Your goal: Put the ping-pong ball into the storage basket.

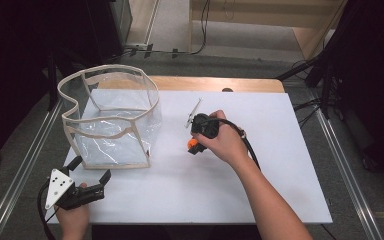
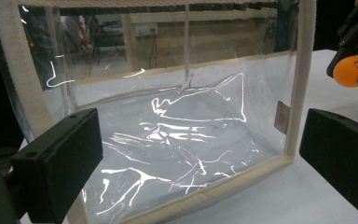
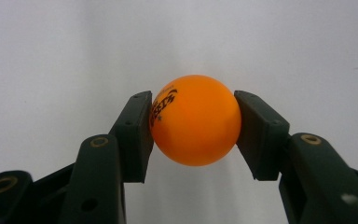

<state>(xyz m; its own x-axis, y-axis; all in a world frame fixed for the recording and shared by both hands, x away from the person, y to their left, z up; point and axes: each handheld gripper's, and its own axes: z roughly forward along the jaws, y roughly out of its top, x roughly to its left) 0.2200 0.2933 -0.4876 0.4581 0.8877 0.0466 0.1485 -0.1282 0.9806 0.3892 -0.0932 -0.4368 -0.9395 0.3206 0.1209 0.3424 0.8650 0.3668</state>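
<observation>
Orange ball (image 3: 195, 120) sits clamped between the pads of our right gripper (image 1: 194, 145), held just above the white table (image 1: 280, 150). Our left gripper (image 1: 91, 172) waits with jaws spread, empty, beside the clear bag (image 1: 112, 120).

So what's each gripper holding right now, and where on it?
The right gripper holds an orange ping-pong ball, clamped on its two opposite sides at about mid-height. The left gripper holds nothing; its jaws stand open in front of the clear bag.
</observation>
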